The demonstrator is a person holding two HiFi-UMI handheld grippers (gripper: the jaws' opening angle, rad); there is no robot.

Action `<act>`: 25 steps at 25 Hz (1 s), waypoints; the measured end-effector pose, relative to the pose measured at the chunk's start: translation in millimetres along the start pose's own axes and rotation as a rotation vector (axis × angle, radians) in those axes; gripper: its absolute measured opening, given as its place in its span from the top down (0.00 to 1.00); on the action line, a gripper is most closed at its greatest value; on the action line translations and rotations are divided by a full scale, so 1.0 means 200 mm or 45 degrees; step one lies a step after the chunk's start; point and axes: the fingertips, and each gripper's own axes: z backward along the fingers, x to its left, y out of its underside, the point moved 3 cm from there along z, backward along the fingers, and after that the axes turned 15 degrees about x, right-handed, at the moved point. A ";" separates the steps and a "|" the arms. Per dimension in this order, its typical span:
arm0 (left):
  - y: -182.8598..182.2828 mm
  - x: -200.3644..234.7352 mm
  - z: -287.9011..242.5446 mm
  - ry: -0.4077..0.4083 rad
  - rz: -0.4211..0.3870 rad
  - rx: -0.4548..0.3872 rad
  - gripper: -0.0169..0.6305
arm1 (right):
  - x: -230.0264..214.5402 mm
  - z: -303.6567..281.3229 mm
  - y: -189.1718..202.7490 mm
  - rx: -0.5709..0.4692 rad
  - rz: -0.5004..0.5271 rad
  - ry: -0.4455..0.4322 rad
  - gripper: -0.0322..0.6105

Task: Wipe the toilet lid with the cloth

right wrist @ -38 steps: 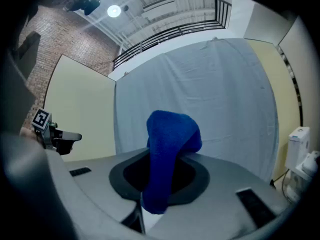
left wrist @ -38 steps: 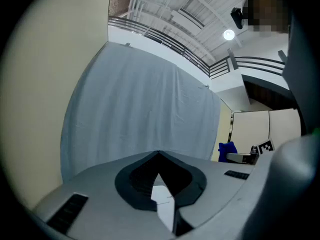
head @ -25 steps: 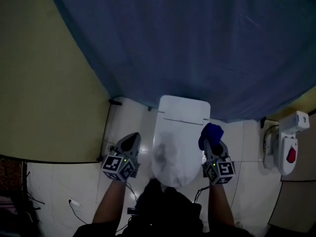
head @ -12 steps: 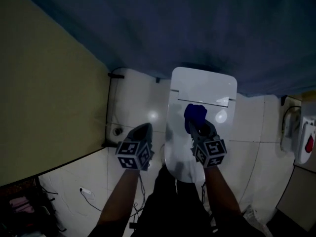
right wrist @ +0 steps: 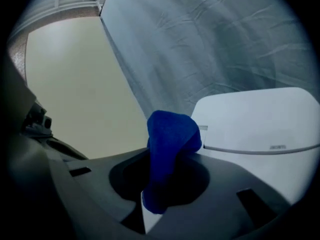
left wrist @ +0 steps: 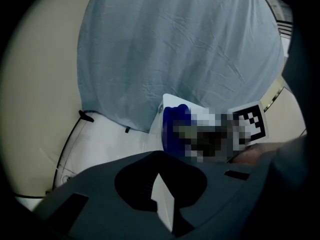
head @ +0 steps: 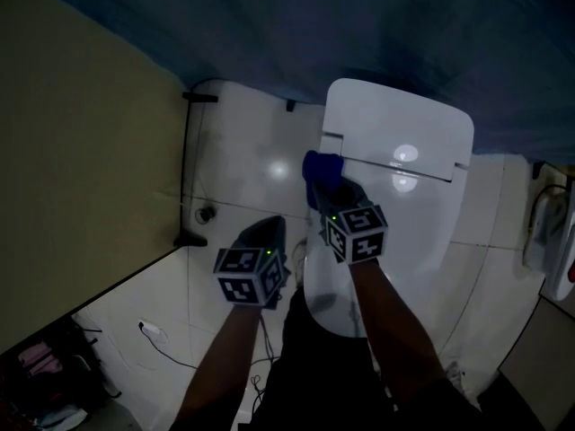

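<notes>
The white toilet lid (head: 409,218) lies closed right of centre in the head view, with the tank top (head: 404,119) behind it. My right gripper (head: 328,191) is shut on the blue cloth (head: 322,171), which sits at the lid's left edge near the hinge. In the right gripper view the cloth (right wrist: 169,144) bulges up from between the jaws, with the lid (right wrist: 282,166) to its right. My left gripper (head: 268,232) is shut on nothing and hangs over the floor left of the bowl. In the left gripper view the cloth (left wrist: 172,124) shows ahead.
A blue curtain (head: 359,25) hangs behind the toilet. A beige wall (head: 81,169) stands to the left, with a black pipe (head: 186,169) along its foot. White floor tiles (head: 243,178) carry a drain (head: 207,214) and a cable (head: 157,335). A white fixture (head: 559,241) is at the right edge.
My right gripper has carried the cloth from the lid's right side leftward across it to the left edge by the hinge. The left gripper stays beside the bowl.
</notes>
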 end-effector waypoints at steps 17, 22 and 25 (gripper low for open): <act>0.09 -0.24 -0.20 0.047 -0.012 0.059 0.99 | -0.36 0.11 0.16 0.167 0.054 0.241 0.85; 0.12 -0.35 -0.24 0.066 -0.029 0.079 0.99 | -0.57 0.27 0.24 0.185 0.063 0.315 0.84; 0.14 -0.39 -0.24 0.062 -0.040 0.086 0.99 | -0.71 0.39 0.29 0.191 0.060 0.365 0.85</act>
